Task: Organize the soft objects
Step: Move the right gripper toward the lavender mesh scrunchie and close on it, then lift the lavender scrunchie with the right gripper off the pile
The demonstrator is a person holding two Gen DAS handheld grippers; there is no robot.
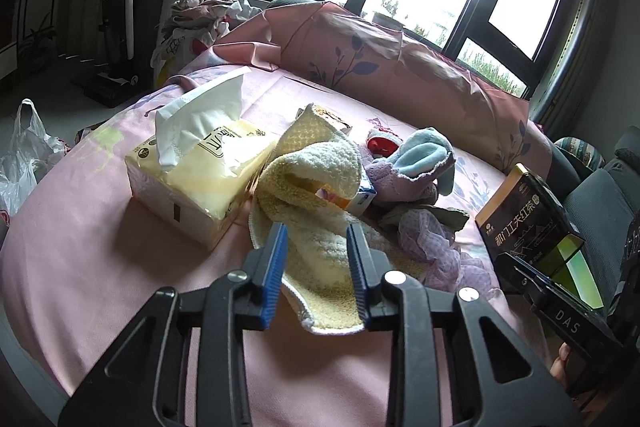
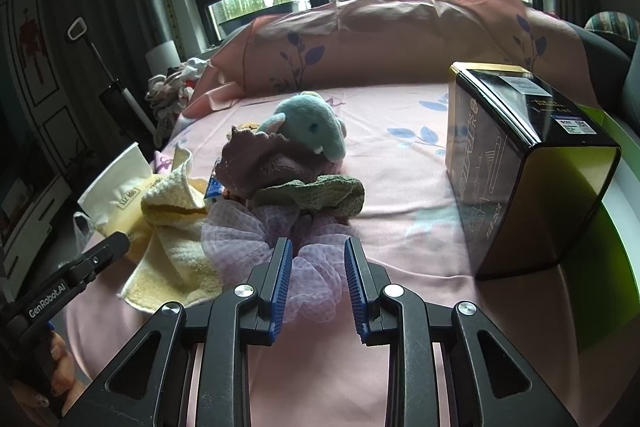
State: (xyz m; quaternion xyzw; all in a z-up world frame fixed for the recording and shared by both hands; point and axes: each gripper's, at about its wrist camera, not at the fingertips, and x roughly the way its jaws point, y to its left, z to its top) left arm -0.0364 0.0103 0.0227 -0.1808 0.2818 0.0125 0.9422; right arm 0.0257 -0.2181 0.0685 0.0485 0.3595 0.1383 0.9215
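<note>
Between tissue pack (image 1: pixel 196 163) and black box (image 2: pixel 520 163), open jaws at towel (image 1: pixel 320 255) and scrunchie (image 2: pixel 312 279) edges.

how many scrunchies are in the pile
2: a lilac mesh scrunchie nearest the right gripper, and a green one just behind it. Others may hide under the cloths.

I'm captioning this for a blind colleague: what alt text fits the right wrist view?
The open right gripper straddles a lilac mesh scrunchie on a pink bedsheet. Behind lie a green cloth, a blue plush elephant and a yellow towel; a black tea box stands right.
</note>
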